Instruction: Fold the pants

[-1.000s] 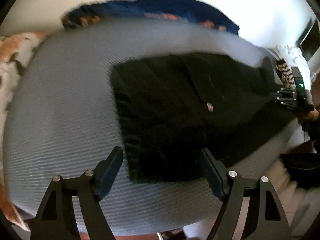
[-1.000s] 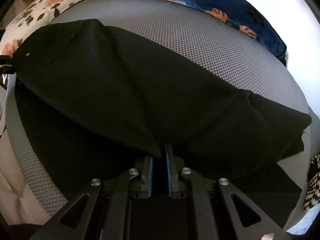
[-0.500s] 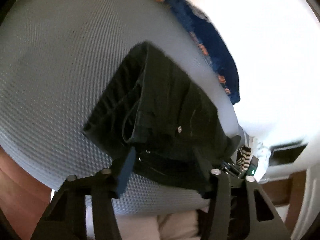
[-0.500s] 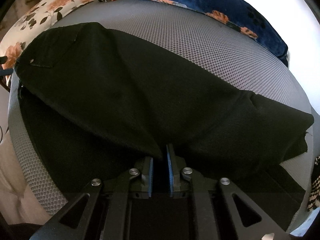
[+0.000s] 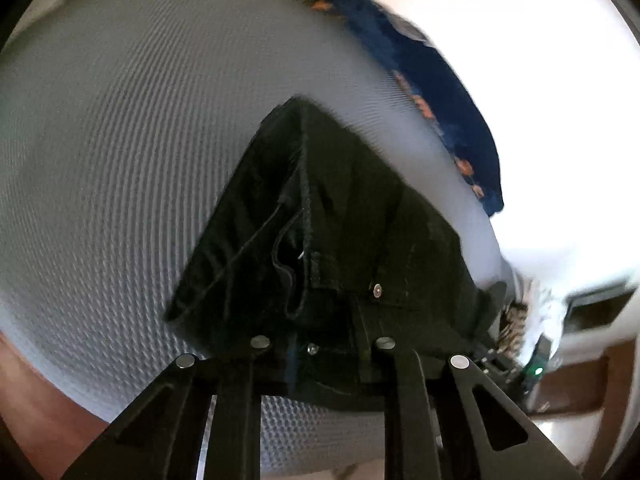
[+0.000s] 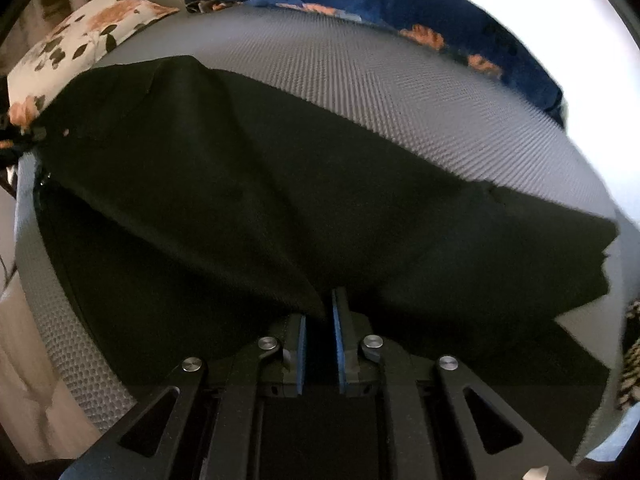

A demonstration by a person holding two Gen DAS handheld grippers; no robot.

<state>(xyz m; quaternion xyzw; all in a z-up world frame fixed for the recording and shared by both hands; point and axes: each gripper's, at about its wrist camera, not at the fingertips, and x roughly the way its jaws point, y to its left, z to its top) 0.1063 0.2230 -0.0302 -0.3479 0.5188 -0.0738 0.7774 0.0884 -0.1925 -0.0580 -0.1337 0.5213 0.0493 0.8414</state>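
Black denim fills both of my views: the black pants lie stretched across the grey mesh mattress, and each end is now in a grip. The change is on my left gripper. A second ago its jaws stood wide with the waistband end lying flat ahead of them; they have just been closing, and now the bunched waistband, with its metal button just beyond the right-hand jaw, sits between them, the pads hidden under the cloth, so I read them as pinching the waistband. The view has also rolled, so the mattress tilts across the frame. My right gripper looks the same as before: the blue pads are drawn nearly together on a peak of the trouser leg, and the fabric tents up from the jaws and spreads away to either side. The dark blue floral blanket lies far beyond both jaws at the mattress edge, and a white floral pillow is off to the far left of the right jaws. I judge this the start of a fold: with both ends held, the cloth can be lifted and carried over itself. The risk I see is thick waistband denim slipping out.
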